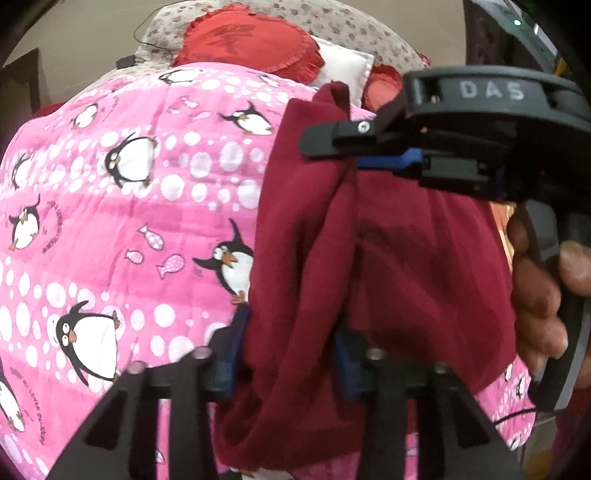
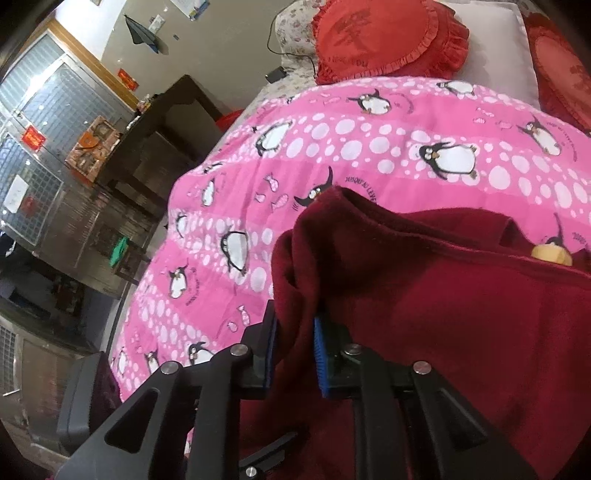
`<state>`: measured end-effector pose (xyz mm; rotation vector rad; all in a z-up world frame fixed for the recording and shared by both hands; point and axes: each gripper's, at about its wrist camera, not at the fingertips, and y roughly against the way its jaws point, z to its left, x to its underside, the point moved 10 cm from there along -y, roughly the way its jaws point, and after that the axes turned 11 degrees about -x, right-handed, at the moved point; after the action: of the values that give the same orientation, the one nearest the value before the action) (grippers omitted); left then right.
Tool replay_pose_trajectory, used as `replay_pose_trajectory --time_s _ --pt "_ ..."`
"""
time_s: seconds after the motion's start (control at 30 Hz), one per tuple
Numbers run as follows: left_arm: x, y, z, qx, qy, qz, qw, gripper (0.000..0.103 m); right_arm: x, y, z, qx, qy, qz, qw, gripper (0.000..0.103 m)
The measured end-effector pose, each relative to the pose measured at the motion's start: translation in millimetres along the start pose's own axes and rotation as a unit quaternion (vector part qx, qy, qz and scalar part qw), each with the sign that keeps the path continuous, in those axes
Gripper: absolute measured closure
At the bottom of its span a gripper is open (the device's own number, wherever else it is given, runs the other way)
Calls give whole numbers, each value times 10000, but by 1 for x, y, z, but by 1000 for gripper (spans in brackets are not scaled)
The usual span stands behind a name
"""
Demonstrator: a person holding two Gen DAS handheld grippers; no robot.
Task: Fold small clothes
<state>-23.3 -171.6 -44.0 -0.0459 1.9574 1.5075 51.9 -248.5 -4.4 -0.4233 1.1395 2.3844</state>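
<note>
Maroon fabric fills the near field of both wrist views: the left hand-held gripper [image 1: 286, 360] is clenched on a bunched fold of the maroon garment [image 1: 369, 258], blue pads pressing it from either side, and the right hand-held gripper [image 2: 293, 356] likewise grips a raised edge of the same cloth [image 2: 461, 314]. In the left view the right tool's jaws also bite the garment's upper edge, a hand [image 1: 535, 288] wrapped on its handle. Beneath lies a pink penguin-print quilt [image 2: 369, 147] on the bed. Farther back rest a red heart-shaped cushion [image 2: 388, 33] and a white pillow [image 2: 495, 44].
</note>
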Motion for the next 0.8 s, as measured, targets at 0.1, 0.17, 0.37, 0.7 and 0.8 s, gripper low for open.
replay_pose_trajectory --time_s 0.1,0.17,0.37,0.7,0.8 --pt "-5 8 -10 -1 -145 -31 9999 69 -1 15 2 -49 64 -23 10000 103" --pt "-8 14 -18 -38 -244 -65 9997 71 -2 29 1 -26 122 -80 9999 103" --pt "-17 24 -46 -163 -527 -199 9983 73 -6 75 -15 1 58 -361 9993 103" --pt "-17 23 -48 -286 -526 -160 9981 74 2 98 -32 -418 -542 -795 9945 81" --pt "-12 26 -49 -295 -550 -191 9979 74 4 86 -24 -465 -620 -785 9939 58"
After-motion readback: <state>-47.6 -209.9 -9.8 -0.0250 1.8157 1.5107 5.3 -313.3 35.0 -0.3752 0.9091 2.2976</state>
